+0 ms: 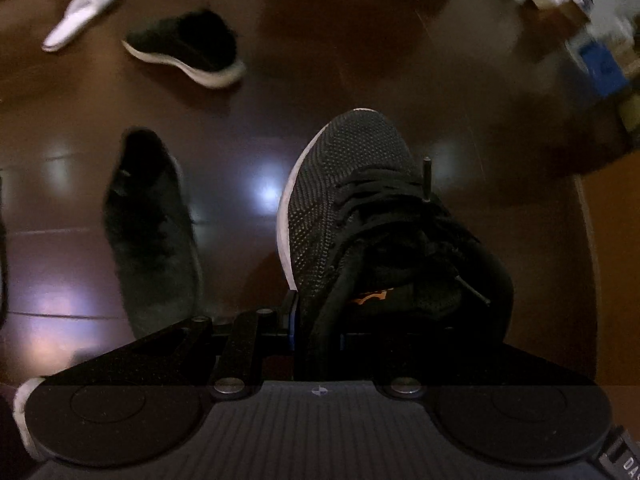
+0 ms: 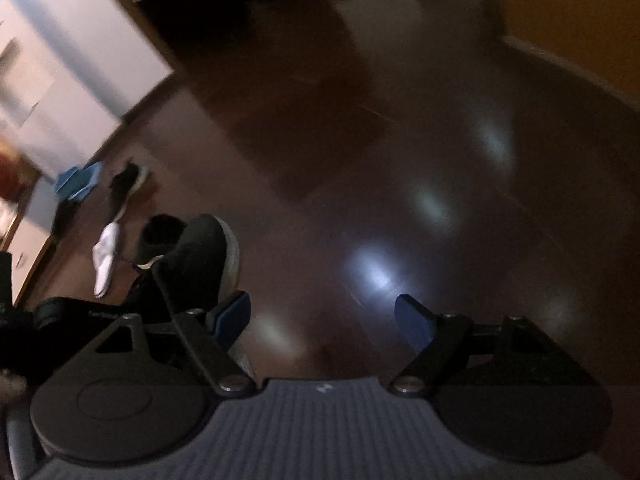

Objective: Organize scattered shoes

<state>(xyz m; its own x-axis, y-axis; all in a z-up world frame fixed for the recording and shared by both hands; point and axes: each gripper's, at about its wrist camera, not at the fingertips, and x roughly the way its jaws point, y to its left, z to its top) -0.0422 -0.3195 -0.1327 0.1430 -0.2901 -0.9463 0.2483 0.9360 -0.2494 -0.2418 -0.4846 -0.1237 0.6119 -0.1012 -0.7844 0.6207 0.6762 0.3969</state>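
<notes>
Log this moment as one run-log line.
left gripper: shut on sneaker | right gripper: open, empty | floor: two black shoes, white slipper

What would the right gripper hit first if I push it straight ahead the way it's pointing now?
Nothing before the floor, as far as this blurry view shows. The right gripper is open with nothing between its fingers, and bare dark wooden floor lies ahead. The black sneaker sits off to the left of that line.

Black linkage arms, blue finger pads [image 2: 412,316]

Black knit sneaker [image 1: 360,200], white-edged sole; blurred, perhaps white slipper [image 1: 86,10].
</notes>
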